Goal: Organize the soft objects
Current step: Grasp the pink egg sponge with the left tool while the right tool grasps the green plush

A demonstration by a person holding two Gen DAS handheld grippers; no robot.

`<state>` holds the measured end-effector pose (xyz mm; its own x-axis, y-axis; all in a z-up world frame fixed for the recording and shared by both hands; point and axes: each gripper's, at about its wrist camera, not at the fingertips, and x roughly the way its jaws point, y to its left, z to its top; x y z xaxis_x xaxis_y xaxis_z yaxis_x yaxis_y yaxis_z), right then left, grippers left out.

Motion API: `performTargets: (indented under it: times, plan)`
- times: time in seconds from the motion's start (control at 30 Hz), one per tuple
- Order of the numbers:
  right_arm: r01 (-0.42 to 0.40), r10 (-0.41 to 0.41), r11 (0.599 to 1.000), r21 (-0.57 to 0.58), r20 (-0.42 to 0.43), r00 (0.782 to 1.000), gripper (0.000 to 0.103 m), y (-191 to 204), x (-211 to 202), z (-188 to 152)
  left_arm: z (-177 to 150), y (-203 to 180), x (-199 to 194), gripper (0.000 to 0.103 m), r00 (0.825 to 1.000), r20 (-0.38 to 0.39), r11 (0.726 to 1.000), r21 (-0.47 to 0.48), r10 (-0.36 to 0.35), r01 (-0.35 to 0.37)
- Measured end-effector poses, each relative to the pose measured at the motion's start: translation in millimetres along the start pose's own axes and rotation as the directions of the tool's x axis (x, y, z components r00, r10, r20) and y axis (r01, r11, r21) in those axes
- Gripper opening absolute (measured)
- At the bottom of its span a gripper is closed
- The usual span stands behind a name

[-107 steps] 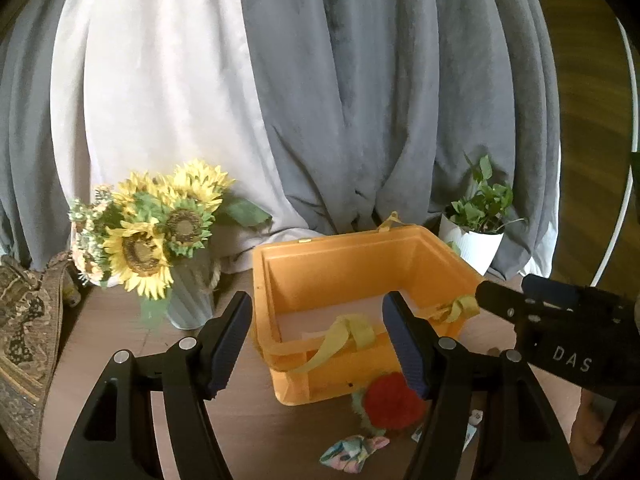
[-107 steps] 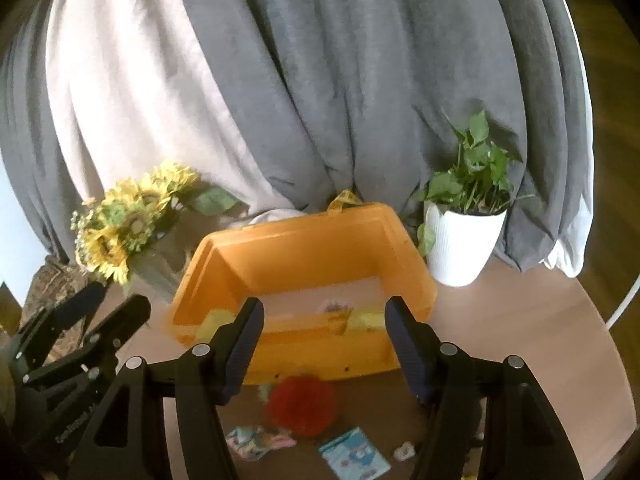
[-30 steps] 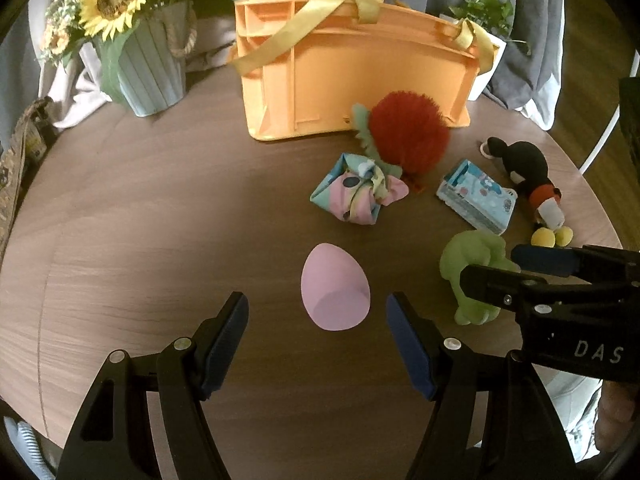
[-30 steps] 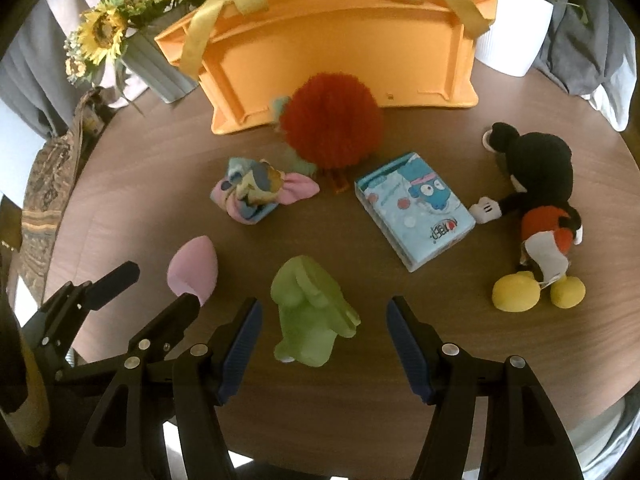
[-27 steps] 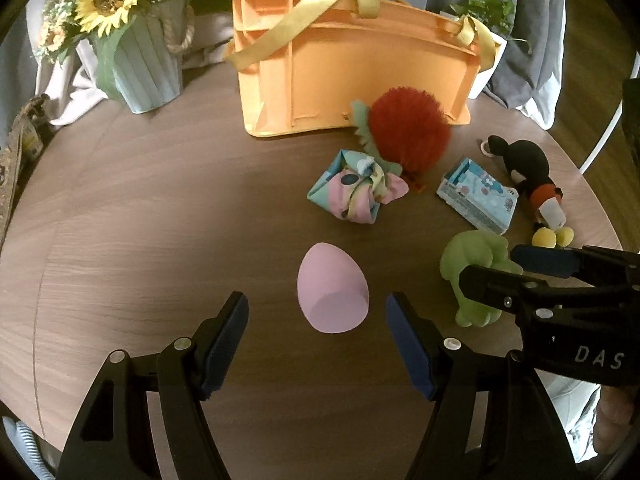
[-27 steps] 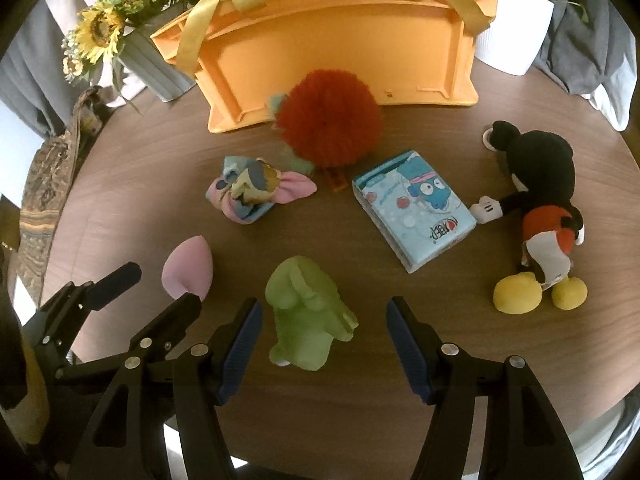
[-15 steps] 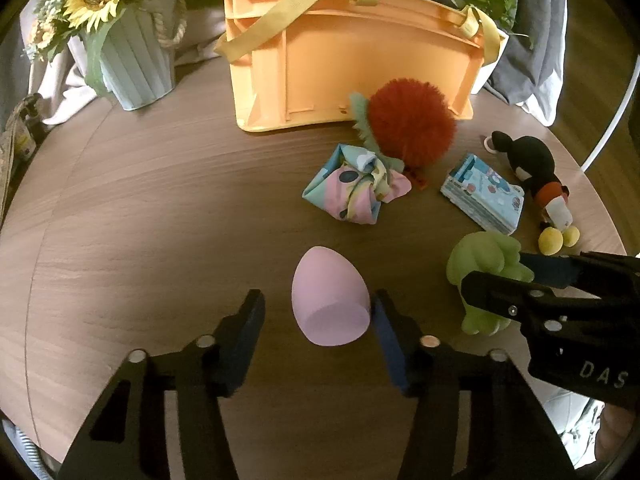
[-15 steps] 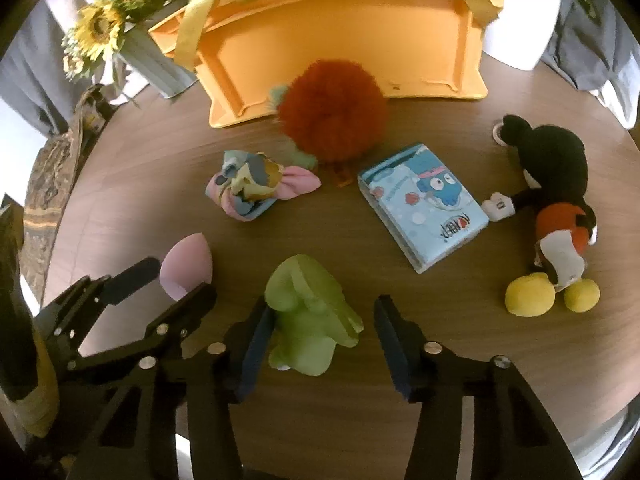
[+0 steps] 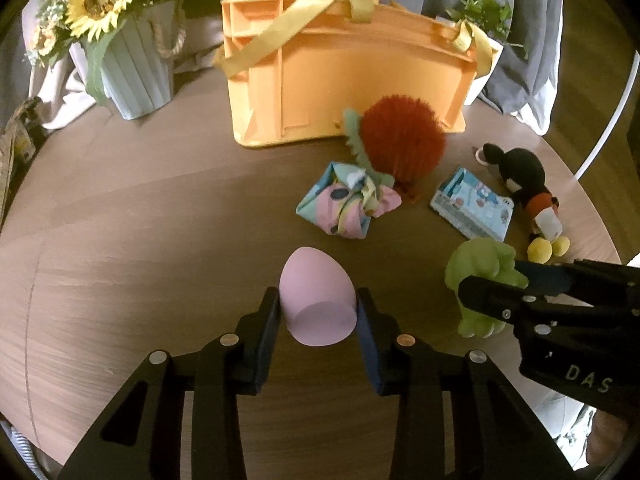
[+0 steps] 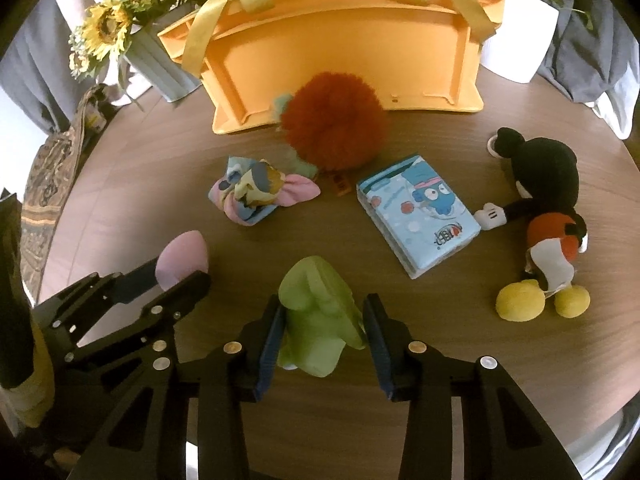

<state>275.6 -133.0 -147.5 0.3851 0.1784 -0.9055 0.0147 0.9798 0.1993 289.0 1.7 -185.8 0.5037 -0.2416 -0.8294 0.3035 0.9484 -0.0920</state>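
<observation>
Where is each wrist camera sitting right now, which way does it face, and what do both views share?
Left wrist: behind the left gripper, facing the orange basket; its fingers close on the pink egg; right gripper at right.
Right wrist: behind the right gripper, same heading; its fingers close on the green plush; left gripper at left.
Shared: basket, red pom-pom, both toys.

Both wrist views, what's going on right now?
The left gripper has its jaws shut on the pink egg-shaped sponge, and the right gripper is shut on the green plush. Both toys sit low over the wooden table. The orange basket waits behind, with the other soft toys untouched.
</observation>
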Motion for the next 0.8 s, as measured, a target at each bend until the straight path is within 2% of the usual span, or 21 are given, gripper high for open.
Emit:
performTargets:
  times: [0.23, 0.43, 0.8]
  plan:
    - [-0.005, 0.005, 1.000, 0.004, 0.039, 0.999, 0.041, -1, -13, 4, 11, 2, -21, 0.037, 0.999, 0.045, 1.000, -0.015, 0.014, -0.013]
    - [-0.021, 0.020, 1.000, 0.012, 0.083, 0.996, 0.041, 0, -26, 14, 25, 1, -41, 0.037, 0.996, 0.092, 1.000, -0.022, -0.007, 0.010]
    - [-0.031, 0.028, 0.999, 0.009, 0.197, 0.980, 0.041, 5, -59, 36, 56, -4, -74, 0.037, 0.976, 0.217, 1.000, -0.001, -0.027, 0.028]
